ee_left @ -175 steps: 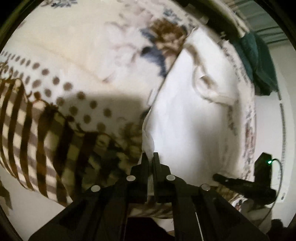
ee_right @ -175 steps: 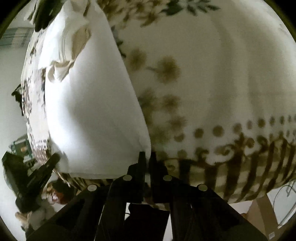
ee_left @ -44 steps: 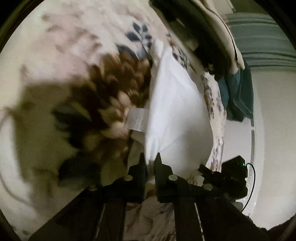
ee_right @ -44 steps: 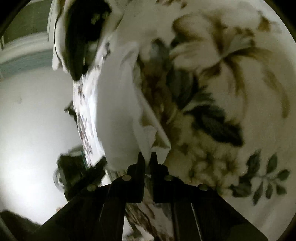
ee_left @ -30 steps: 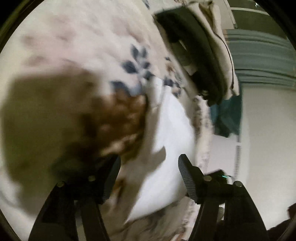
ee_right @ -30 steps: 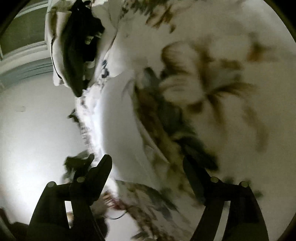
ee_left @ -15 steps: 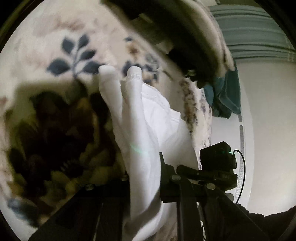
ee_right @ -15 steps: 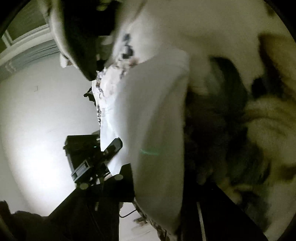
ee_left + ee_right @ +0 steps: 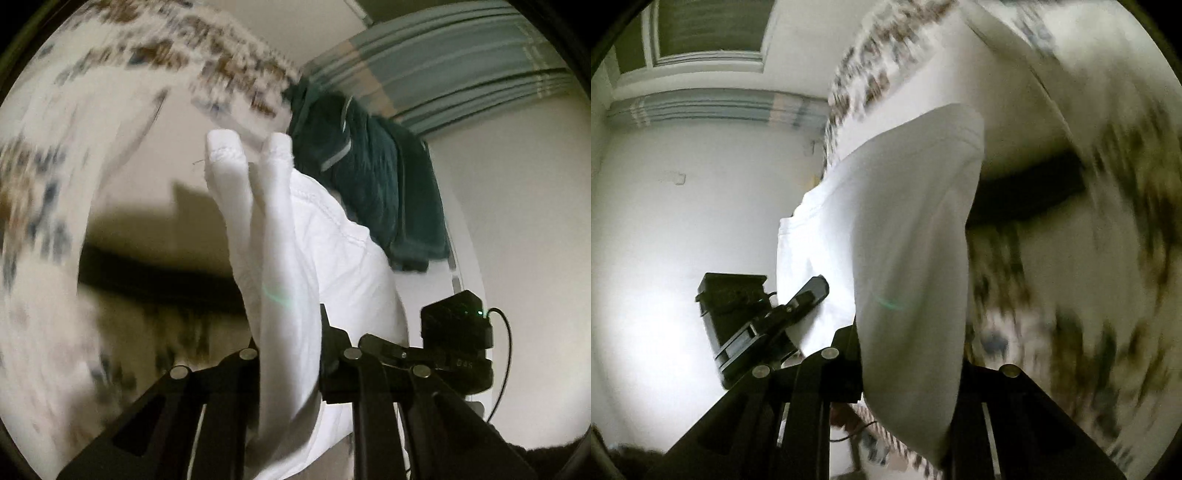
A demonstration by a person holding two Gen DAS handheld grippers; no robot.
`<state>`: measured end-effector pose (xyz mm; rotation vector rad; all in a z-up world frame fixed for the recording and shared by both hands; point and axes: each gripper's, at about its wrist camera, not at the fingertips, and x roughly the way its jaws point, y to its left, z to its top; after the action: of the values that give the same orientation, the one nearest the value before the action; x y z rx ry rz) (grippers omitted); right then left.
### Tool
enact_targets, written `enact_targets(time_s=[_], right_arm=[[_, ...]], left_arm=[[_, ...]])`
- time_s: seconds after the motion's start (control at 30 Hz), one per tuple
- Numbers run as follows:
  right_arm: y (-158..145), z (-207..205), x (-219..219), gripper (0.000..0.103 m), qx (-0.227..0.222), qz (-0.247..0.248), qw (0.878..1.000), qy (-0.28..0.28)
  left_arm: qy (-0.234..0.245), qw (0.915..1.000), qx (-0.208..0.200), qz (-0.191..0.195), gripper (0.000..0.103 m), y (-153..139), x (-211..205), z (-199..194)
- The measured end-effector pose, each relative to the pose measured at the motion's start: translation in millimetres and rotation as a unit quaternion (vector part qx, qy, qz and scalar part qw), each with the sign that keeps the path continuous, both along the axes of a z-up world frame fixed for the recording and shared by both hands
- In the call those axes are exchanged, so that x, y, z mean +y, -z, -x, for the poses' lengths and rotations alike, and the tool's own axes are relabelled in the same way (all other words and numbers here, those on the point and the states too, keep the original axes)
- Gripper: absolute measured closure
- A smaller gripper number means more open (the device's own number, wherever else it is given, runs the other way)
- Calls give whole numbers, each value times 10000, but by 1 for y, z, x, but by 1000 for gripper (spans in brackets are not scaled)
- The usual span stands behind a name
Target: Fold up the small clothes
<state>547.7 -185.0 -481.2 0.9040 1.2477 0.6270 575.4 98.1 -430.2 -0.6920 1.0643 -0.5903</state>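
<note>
A folded white garment (image 9: 295,258) hangs in the air between both grippers, above the blurred floral bedspread (image 9: 55,240). My left gripper (image 9: 288,332) is shut on one folded end of it, and the cloth covers the fingertips. In the right wrist view the same garment (image 9: 905,240) drapes over my right gripper (image 9: 908,339), which is shut on its other end. The right gripper (image 9: 454,343) shows in the left wrist view at lower right, and the left gripper (image 9: 768,317) shows in the right wrist view at lower left.
A dark teal garment (image 9: 369,177) lies at the bed's far edge in front of a striped curtain (image 9: 461,74). A white wall (image 9: 683,203) and a window (image 9: 709,26) lie behind. The bedspread (image 9: 1089,258) is motion-blurred.
Both grippers let go, opened, then closed again on the folded ends. In the last half second they lifted the garment off the bedspread, and the views swung up toward the wall and curtain.
</note>
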Motion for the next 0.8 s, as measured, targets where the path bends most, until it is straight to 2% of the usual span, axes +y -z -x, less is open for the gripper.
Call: enact_targets(time_s=[0.07, 0.13, 0.27, 0.3, 0.37, 0.4, 0.43, 0.5, 0.57, 0.6, 0.63, 0.67, 0.7, 0.77, 0.8], right_arm=[[-14, -43, 3, 85, -130, 181, 9997, 78], [-18, -85, 7, 85, -162, 310, 9993, 98], [-6, -152, 14, 85, -53, 819, 9966, 45], [1, -164, 16, 85, 18, 947, 9955, 25], [9, -176, 21, 85, 128, 1138, 9934, -57], [12, -181, 22, 84, 202, 1251, 9919, -104], [14, -178, 21, 82, 199, 1366, 9903, -159], [9, -172, 22, 70, 167, 1705, 9849, -250], [0, -160, 21, 48, 145, 2309, 9725, -257], [-5, -155, 21, 46, 96, 2592, 9655, -225], [-10, -148, 19, 40, 57, 2898, 9569, -193], [-15, -141, 20, 30, 14, 3273, 9448, -131], [-19, -133, 19, 25, -46, 3570, 9341, -82], [-31, -115, 19, 3, -152, 4187, 9080, 52], [-36, -106, 17, 0, -151, 4367, 8994, 105]], left_arm=[[-38, 9999, -91, -76, 91, -1, -1, -49], [-17, 9998, -77, -169, 89, 8, 4, -80], [64, 9969, 329, -715, 86, 40, -3, -138], [106, 9953, 444, -851, 86, 48, -6, -142], [138, 9907, 667, -1176, 76, 56, -9, -149], [97, 9885, 646, -1365, 75, 54, -10, -147], [24, 9868, 576, -1514, 70, 50, -9, -146], [-166, 9827, 342, -1813, 67, 38, -6, -139], [-393, 9749, 58, -2189, 51, 25, -3, -130], [-481, 9714, -58, -2323, 49, 22, -2, -128], [-566, 9658, -169, -2524, 32, 17, -3, -123], [-634, 9580, -269, -2784, 7, 13, -5, -118], [-650, 9512, -327, -2998, 0, 12, -7, -114], [-694, 9342, -370, -3481, 0, 6, -14, -101], [-707, 9286, -360, -3624, 0, 5, -16, -96]])
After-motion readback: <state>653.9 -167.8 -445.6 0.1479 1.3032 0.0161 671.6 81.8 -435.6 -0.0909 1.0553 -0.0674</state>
